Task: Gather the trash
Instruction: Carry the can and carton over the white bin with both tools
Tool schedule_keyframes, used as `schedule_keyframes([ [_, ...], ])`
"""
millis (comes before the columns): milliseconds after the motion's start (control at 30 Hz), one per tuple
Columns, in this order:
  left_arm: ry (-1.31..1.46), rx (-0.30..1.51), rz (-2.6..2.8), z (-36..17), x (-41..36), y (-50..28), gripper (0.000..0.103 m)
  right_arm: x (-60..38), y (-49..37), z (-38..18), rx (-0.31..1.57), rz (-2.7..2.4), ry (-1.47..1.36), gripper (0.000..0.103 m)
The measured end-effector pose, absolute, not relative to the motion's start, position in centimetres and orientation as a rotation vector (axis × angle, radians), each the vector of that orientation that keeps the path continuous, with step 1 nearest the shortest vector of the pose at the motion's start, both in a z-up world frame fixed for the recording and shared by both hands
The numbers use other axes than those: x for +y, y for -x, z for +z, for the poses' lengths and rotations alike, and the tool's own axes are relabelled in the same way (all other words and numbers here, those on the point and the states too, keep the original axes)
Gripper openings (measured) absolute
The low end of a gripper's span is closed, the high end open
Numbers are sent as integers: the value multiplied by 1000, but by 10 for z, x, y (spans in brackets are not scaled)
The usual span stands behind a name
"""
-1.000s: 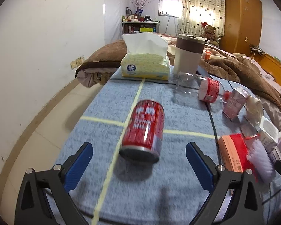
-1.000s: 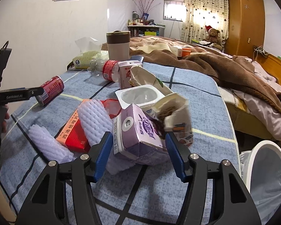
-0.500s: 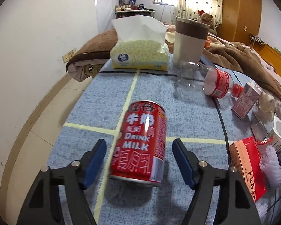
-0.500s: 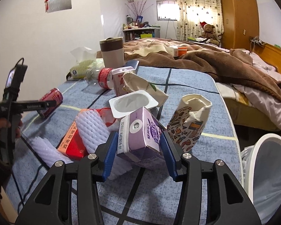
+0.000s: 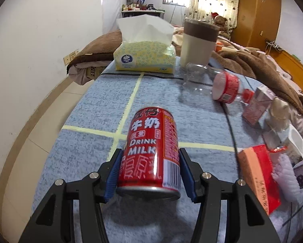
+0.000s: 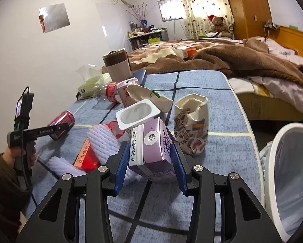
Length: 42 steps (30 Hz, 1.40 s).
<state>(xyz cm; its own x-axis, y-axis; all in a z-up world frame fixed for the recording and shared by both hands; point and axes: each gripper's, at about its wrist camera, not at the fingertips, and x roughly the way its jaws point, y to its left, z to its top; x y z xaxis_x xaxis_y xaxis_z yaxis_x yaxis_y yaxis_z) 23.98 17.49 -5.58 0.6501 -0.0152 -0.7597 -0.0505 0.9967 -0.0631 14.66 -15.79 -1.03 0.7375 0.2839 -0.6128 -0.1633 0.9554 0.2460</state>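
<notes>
My left gripper (image 5: 150, 172) is shut on a red milk can (image 5: 151, 149) lying on the blue cloth; both blue pads press its sides. The can also shows in the right wrist view (image 6: 61, 123), with the left gripper (image 6: 59, 130) around it. My right gripper (image 6: 150, 167) is shut on a purple milk carton (image 6: 151, 151) and holds it tilted just above the cloth. A white bin (image 6: 289, 178) with a clear liner stands at the table's right edge.
Other litter lies on the cloth: a plastic bottle (image 5: 218, 85), a pink carton (image 5: 256, 107), a red box (image 5: 256, 176), white foam nets (image 6: 104, 143), a yogurt cup (image 6: 138, 115), a crumpled paper cup (image 6: 192, 125). A tissue box (image 5: 144, 57) and tumbler (image 5: 198, 42) stand at the far end.
The left gripper moved forward around the can and closed on it. The right gripper closed on the purple carton and lifted it up and back from the paper cup.
</notes>
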Motion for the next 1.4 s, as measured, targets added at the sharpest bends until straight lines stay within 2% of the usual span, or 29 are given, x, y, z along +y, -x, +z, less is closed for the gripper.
schedule_keyframes([
  [267,91,811,-74,-37,149,-212,54,-173,-134,-7,690,241,-232,43],
  [533,90,861,-73,-50,137,-210,55,-174,-132,-9,700,244,-231,43],
  [600,113,857,-82,-51,138,-213,56,-175,-133,-11,705,238,-237,43],
  [667,98,879,-74,-55,136,-220,62,-176,-134,-14,714,235,-237,43],
  [833,70,939,-59,-70,131,-229,62,-175,-131,-18,719,204,-197,44],
  [900,71,933,-53,-71,132,-229,61,-177,-132,-19,734,175,-176,44],
  [967,65,933,-53,-70,131,-228,54,-179,-133,-21,746,168,-178,44],
  [1400,58,827,-72,-32,121,-196,54,-190,-121,-12,688,168,-191,40],
])
